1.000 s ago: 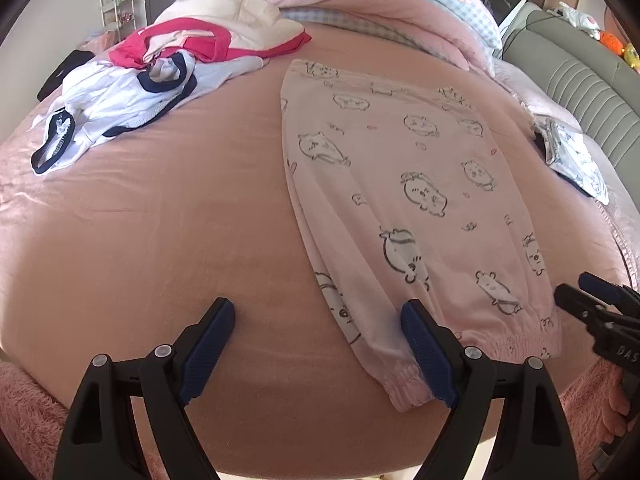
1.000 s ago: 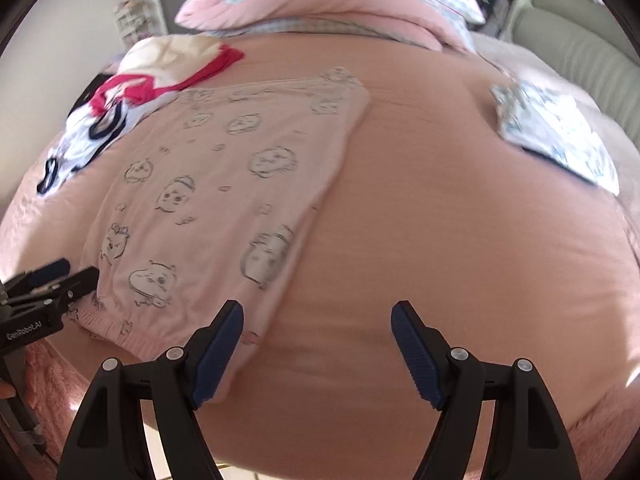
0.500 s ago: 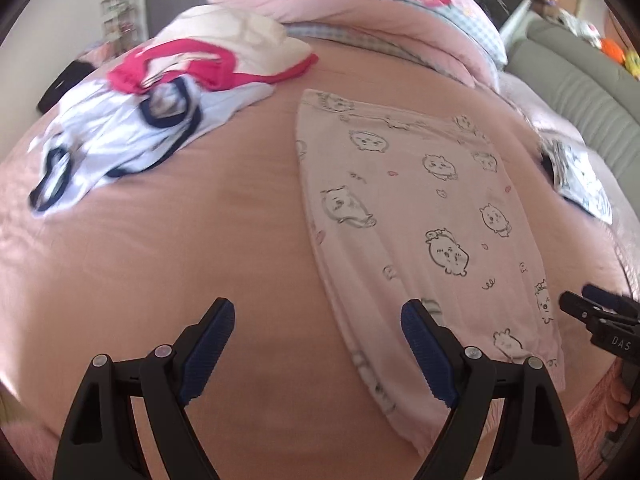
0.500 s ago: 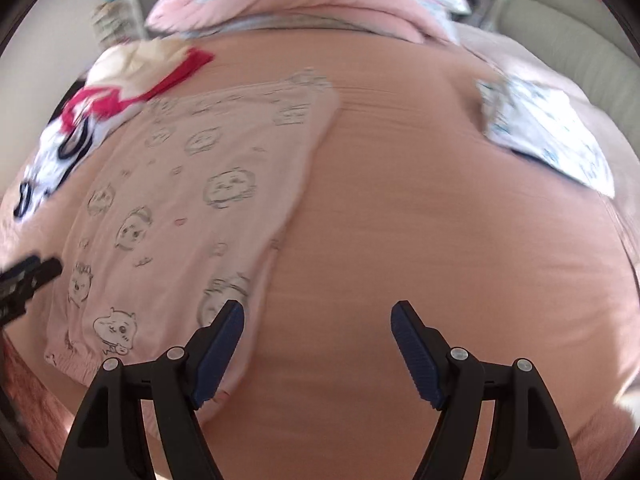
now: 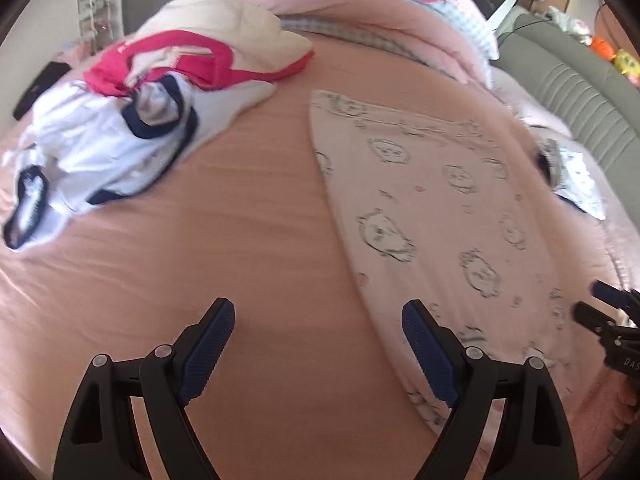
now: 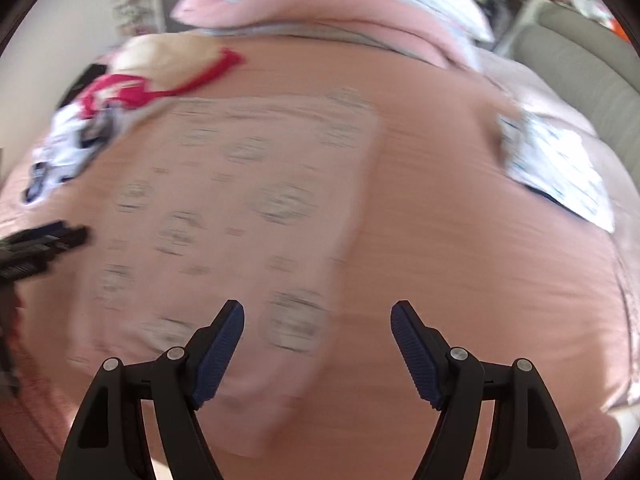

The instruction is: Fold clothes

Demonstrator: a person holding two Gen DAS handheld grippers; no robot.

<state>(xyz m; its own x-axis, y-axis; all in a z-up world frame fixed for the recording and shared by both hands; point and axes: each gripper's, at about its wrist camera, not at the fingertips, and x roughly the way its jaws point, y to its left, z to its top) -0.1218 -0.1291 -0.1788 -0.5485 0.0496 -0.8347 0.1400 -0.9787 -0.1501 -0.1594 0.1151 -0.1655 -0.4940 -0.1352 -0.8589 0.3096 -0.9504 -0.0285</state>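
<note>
Pale pink trousers with a cartoon animal print (image 5: pixel 432 216) lie flat on the pink bed, folded lengthwise, cuffs towards me. My left gripper (image 5: pixel 318 344) hangs open over the bare sheet, its right finger above the trousers' left edge. The right gripper (image 6: pixel 318 340) is open too, straddling the trousers (image 6: pixel 248 216) near their right edge and cuff; that view is motion-blurred. Each gripper shows at the edge of the other's view: the right gripper (image 5: pixel 604 312) and the left gripper (image 6: pixel 44 240).
A heap of white, navy-trimmed, red and cream clothes (image 5: pixel 132 120) lies at the far left. A folded white patterned garment (image 6: pixel 560 172) sits at the right. Pink bedding (image 5: pixel 360 12) is piled at the back, with a grey padded headboard (image 5: pixel 580 92) to the right.
Both grippers have moved forward over the bed, away from its near edge; the trouser cuffs now sit lower and nearer in both views. Both stay open and empty.
</note>
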